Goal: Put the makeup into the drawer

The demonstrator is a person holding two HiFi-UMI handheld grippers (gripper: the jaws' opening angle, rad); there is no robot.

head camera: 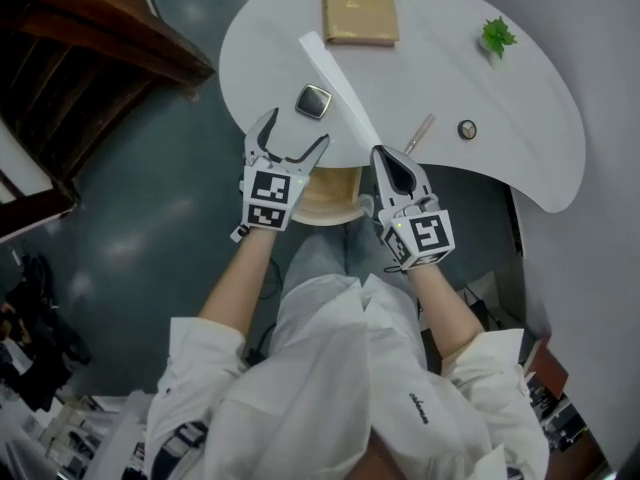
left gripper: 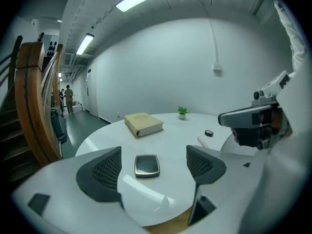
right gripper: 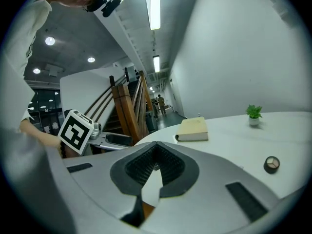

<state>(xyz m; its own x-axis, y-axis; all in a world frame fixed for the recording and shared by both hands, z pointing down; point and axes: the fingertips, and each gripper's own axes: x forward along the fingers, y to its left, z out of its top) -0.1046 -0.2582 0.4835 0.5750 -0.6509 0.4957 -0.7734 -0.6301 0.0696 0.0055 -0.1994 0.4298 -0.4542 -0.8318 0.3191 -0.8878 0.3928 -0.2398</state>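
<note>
On the white table [head camera: 505,88], the makeup compact [head camera: 313,100] lay just ahead of the left gripper [head camera: 293,136], whose jaws stood wide apart and empty. The right gripper [head camera: 381,158] held its jaws pressed together on nothing. Below the edge, a wooden shape [head camera: 335,190] was mostly hidden by both grippers.

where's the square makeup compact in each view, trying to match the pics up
Head view: the compact lies upper centre, slightly left.
Left gripper view: the compact lies low centre.
Right gripper view: it cannot be seen.
Shared landmark: the tan book, at the top edge in the head view, behind the compact in the left gripper view, and at middle right in the right gripper view.
</note>
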